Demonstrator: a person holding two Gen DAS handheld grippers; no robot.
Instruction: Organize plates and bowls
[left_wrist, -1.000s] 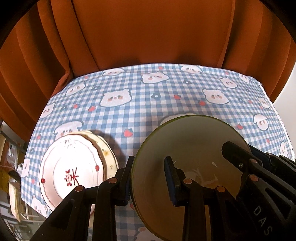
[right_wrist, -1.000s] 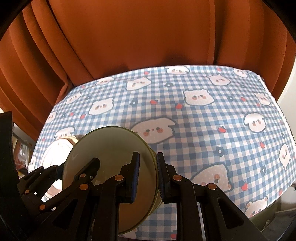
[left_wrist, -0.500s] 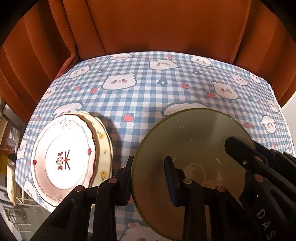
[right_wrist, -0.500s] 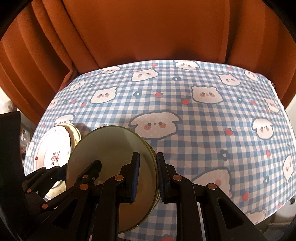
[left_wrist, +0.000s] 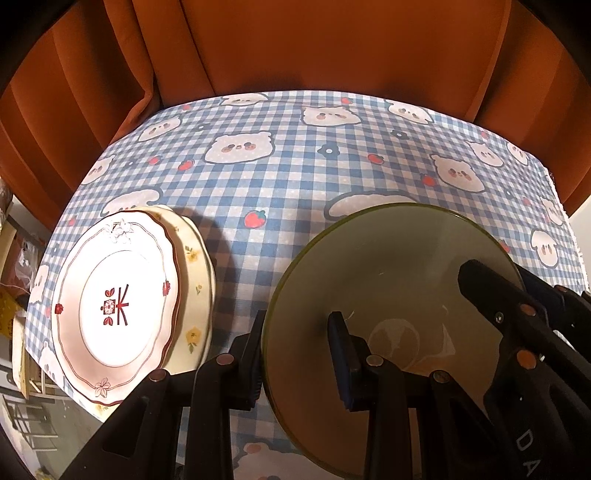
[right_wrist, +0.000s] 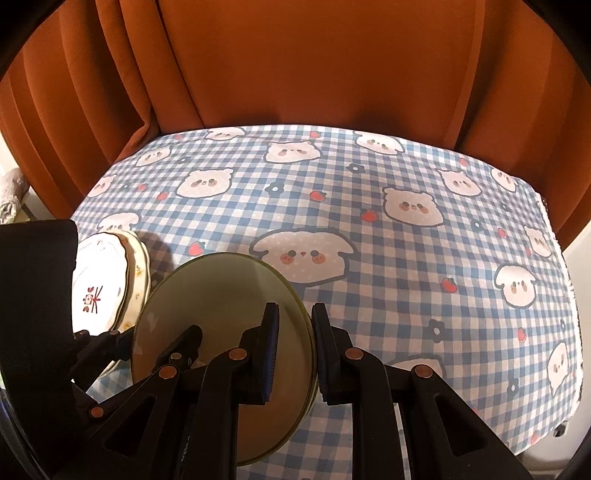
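Observation:
Both grippers hold one olive-green bowl (left_wrist: 391, 280) by opposite sides of its rim, above the near part of the table. My left gripper (left_wrist: 299, 354) is shut on the bowl's left rim, one finger inside, one outside. My right gripper (right_wrist: 295, 347) is shut on the right rim of the same green bowl (right_wrist: 221, 295). To the left lies a stack of two plates: a white plate with a red motif (left_wrist: 114, 302) on a cream plate with yellow flowers (left_wrist: 195, 295). The plate stack (right_wrist: 107, 280) also shows at the left of the right wrist view.
A blue-and-white checked tablecloth with bear faces (left_wrist: 295, 177) covers the table. Orange curtains (left_wrist: 295, 48) hang right behind its far edge. The cloth's right edge (right_wrist: 565, 280) drops off to a pale floor. Clutter shows beyond the left edge (left_wrist: 18, 273).
The bowl, held by both grippers, has come down slightly toward the table. Both views have tilted so the plate stack and far cloth show more fully. The grips are unchanged.

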